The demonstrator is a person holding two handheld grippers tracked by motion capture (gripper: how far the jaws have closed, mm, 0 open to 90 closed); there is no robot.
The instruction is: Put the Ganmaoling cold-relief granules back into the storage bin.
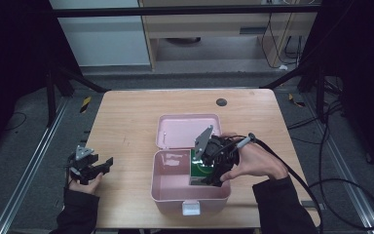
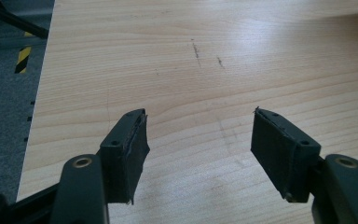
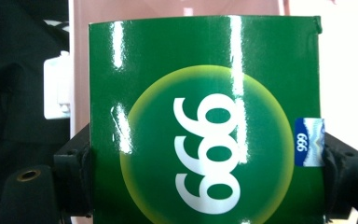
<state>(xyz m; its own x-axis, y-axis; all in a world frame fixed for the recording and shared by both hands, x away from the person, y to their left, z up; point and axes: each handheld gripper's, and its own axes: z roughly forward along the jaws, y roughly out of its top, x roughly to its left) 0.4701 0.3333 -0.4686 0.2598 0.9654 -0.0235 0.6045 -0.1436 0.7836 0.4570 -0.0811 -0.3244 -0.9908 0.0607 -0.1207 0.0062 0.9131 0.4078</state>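
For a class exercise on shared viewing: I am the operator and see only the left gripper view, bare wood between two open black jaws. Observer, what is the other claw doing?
Observer: The right claw is shut on a glossy green cardboard box with a yellow-green circle and white digits.
Operator: Where is that box?
Observer: Inside an open pale pink plastic case, near its right wall.
Operator: And where is my claw?
Observer: The left claw sits at the left edge of the light wooden table, apart from the case.
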